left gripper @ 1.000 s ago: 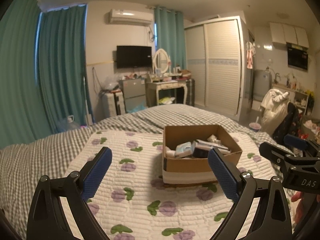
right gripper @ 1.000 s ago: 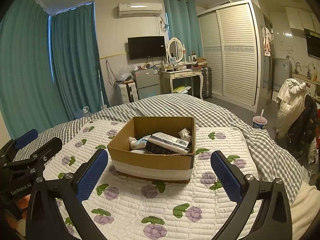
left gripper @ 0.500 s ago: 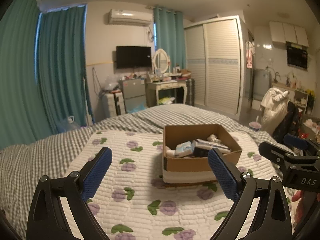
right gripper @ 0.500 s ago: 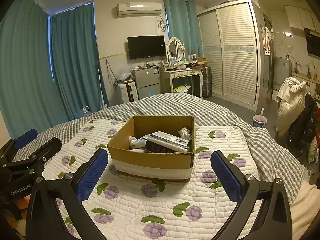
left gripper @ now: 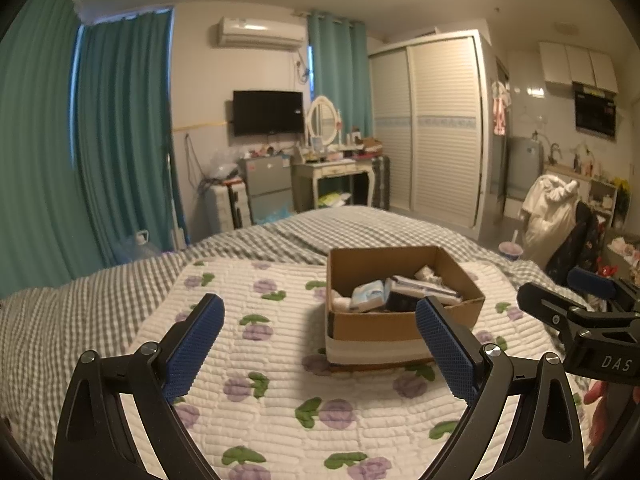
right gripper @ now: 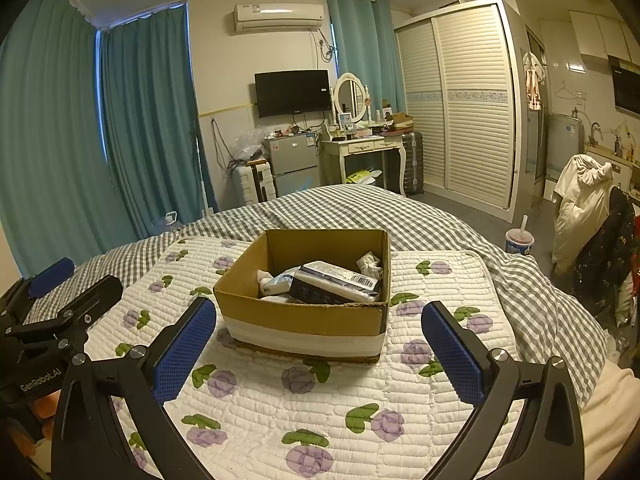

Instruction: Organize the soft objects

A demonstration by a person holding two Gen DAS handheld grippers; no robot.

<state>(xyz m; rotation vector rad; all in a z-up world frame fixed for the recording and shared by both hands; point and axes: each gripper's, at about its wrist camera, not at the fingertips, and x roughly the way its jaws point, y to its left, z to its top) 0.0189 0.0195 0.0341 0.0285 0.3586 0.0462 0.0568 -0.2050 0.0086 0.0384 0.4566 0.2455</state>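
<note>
An open cardboard box [left gripper: 376, 326] [right gripper: 296, 316] with a white band sits on a white quilted mat with purple flowers [left gripper: 276, 360] [right gripper: 320, 400] on the bed. Inside lie soft packs: a light blue-white pack [left gripper: 370, 294] [right gripper: 280, 280], a dark flat pack [right gripper: 340, 280] and a crumpled white item [right gripper: 370, 260]. My left gripper [left gripper: 320, 344] is open and empty, held above the mat left of the box. My right gripper [right gripper: 318, 344] is open and empty, just short of the box's near wall. Each gripper shows at the edge of the other's view.
A grey checked bedspread [right gripper: 360, 208] covers the bed around the mat. Beyond the bed stand a small fridge [right gripper: 294, 164], a dressing table with mirror [right gripper: 364, 148], a wardrobe [right gripper: 460, 100] and teal curtains [right gripper: 100, 140]. A chair with clothes [right gripper: 588, 208] stands at right.
</note>
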